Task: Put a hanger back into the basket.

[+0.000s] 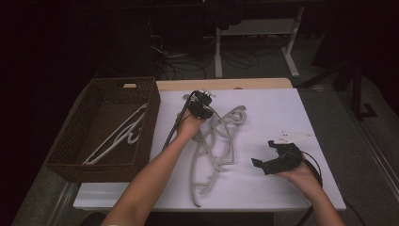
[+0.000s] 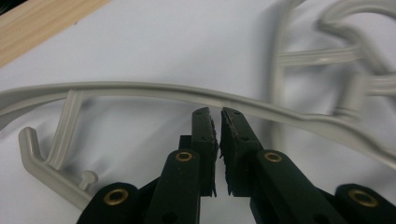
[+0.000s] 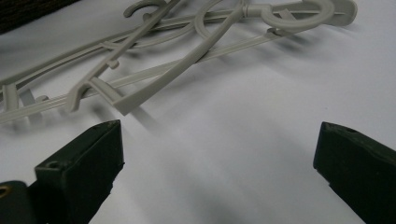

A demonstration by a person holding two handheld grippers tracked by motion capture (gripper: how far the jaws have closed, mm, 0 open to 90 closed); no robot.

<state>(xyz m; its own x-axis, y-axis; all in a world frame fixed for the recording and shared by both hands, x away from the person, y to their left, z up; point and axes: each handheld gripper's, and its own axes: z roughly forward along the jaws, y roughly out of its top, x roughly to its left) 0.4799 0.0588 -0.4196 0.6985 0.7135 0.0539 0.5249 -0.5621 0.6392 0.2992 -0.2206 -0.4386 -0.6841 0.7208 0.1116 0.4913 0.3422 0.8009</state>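
Several grey plastic hangers [image 1: 221, 136] lie tangled on the white table top [image 1: 277, 113]. My left gripper [image 1: 201, 101] sits over the far end of the pile, beside a hanger arm [image 2: 140, 88] that runs just past its tips. In the left gripper view my left gripper [image 2: 215, 112] has its jaws all but together, a thin slit between the pads and nothing in it. My right gripper [image 1: 263, 153] rests on the table right of the pile. In the right gripper view it [image 3: 219, 130] stands wide open over bare table, the hangers [image 3: 187, 60] beyond its tips.
A dark wicker basket [image 1: 151, 110] stands at the left edge of the table with a white hanger [image 1: 120, 136] inside. A strip of bare wood [image 1: 226, 84] shows along the table's far edge. Table legs and cables stand on the floor behind.
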